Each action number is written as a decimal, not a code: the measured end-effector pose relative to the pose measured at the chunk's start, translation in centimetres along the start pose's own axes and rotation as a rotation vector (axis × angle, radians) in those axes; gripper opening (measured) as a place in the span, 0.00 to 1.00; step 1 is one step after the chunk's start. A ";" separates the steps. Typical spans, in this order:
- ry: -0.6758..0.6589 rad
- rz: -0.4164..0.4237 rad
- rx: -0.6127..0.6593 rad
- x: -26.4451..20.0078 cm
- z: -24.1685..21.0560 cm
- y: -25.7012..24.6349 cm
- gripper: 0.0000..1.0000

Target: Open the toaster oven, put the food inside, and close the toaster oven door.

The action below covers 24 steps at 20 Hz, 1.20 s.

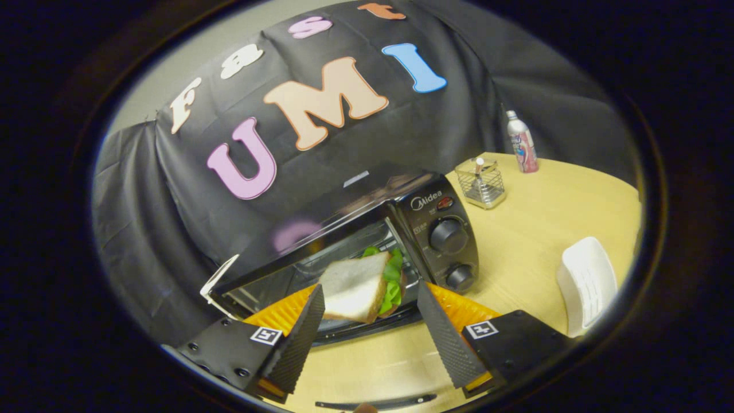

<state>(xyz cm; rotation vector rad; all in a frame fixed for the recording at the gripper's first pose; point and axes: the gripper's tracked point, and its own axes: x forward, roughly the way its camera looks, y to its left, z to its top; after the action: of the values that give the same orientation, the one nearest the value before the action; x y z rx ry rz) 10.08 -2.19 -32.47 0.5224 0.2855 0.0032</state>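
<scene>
A black toaster oven [441,229] stands on the wooden table [545,229] with its door [367,331] dropped open toward me. The sandwich [352,287], white bread with green lettuce at its right side, sits tilted in the oven mouth, just above the lowered door. My gripper [368,289] is open, with the sandwich between its fingertips. The left fingertip [312,312] is at the bread's edge, and a small gap separates the right fingertip [427,304] from the lettuce. I cannot tell what the sandwich's underside rests on.
Two knobs [448,235] are on the oven's right panel. Behind the oven to the right stand a wire holder [481,183] and a bottle [523,143]. A white dish [588,284] lies on the table to the right of my fingers.
</scene>
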 end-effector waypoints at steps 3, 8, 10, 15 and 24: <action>0.000 -0.019 -0.092 -4.4 -0.7 -0.2 1.00; 0.028 -0.052 -0.183 -9.9 -4.2 -1.3 1.00; 0.052 -0.053 -0.205 -11.2 -6.0 -1.5 1.00; 0.116 -0.048 -0.249 -12.3 -10.2 -1.1 1.00; 0.218 -0.026 -0.340 -8.5 -15.7 -0.5 1.00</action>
<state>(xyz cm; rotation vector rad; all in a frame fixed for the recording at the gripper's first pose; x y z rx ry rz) -2.32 4.44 -43.46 0.1797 0.4948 0.0826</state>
